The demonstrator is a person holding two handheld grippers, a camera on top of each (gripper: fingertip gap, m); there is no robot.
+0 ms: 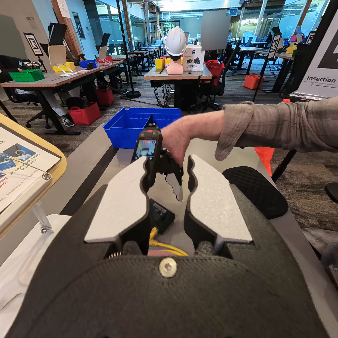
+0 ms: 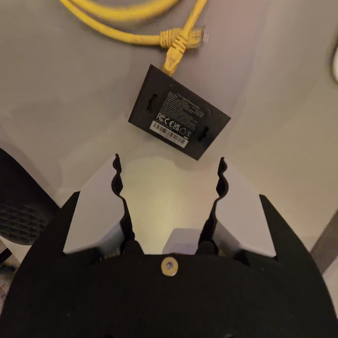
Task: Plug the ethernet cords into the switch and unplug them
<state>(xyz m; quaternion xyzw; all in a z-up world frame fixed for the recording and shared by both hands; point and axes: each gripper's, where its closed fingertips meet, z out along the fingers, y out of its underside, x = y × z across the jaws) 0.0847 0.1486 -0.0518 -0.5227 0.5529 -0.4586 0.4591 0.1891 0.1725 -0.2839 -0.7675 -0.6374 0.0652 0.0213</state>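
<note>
Both your jaws stand released, empty. Just ahead of the right gripper (image 2: 169, 161) the switch (image 2: 180, 112) lies label-up on the worktop (image 2: 64, 102) — light, slick, likely to skid. One yellow cord (image 2: 172, 63) enters its far edge; pinch the stiff boot, not the cable.

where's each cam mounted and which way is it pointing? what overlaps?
Left wrist view: on the left gripper, looking level across the table into the office; shows its open fingers, the person's right hand and the right gripper.
Right wrist view: on the right gripper, looking steeply down at the table; shows only its open fingers.
Shared: black switch, label side up, and yellow ethernet cords, one plugged in.
</note>
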